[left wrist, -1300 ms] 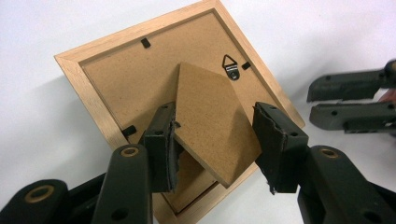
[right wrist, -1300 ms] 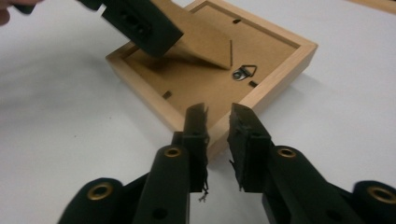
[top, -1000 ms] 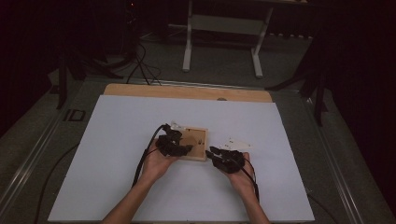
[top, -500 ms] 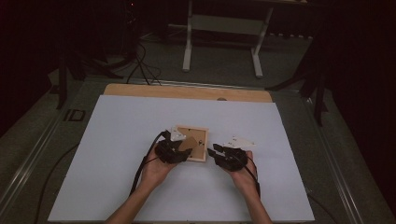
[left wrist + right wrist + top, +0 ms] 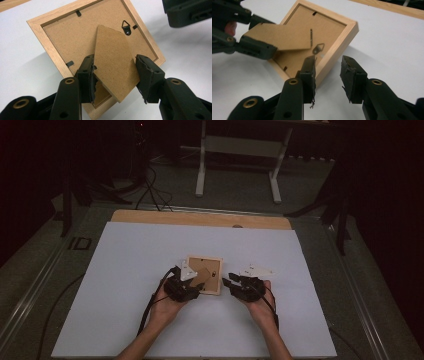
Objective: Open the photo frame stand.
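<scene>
Frame (image 5: 205, 274) shifted right; left gripper (image 5: 115, 75) clamps stand flap (image 5: 113, 60).

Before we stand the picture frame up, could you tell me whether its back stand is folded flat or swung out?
Swung out: the stand lifts clear of the frame's backing board, its free end between the left claw's jaws.

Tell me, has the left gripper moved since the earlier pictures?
Yes. In the high view the left gripper, gripping the frame's stand, has drawn back toward the person, away from the wooden strip at the table's far edge.
</scene>
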The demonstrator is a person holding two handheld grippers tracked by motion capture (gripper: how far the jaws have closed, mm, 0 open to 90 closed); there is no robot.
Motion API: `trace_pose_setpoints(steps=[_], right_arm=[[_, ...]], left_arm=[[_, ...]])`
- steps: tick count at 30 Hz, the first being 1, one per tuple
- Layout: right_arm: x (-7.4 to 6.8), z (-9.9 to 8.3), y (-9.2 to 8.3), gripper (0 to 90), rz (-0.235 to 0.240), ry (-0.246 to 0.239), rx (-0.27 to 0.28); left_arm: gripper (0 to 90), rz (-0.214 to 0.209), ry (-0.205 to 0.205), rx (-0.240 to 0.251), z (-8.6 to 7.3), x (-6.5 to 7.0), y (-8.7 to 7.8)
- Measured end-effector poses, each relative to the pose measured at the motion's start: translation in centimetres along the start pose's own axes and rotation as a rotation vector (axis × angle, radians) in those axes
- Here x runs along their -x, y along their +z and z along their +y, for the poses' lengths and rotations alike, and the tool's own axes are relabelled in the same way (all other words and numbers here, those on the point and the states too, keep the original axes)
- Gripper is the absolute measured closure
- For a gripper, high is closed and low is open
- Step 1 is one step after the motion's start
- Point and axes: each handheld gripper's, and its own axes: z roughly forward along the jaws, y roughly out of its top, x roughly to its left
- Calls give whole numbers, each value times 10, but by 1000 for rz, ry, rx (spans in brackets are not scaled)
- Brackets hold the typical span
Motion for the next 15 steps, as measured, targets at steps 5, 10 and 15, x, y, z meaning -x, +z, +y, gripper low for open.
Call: trace_pose_setpoints(steps=[5, 10, 15], right_arm=[[2, 8, -1, 629, -5, 1, 12], [4, 21, 6, 620, -12, -1, 4], [6, 30, 11, 597, -6, 4, -6]], left_arm=[[533, 5, -6, 24, -3, 1, 0], [533, 11, -18, 50, -11, 2, 0], [533, 21, -5, 62, -15, 4, 0]])
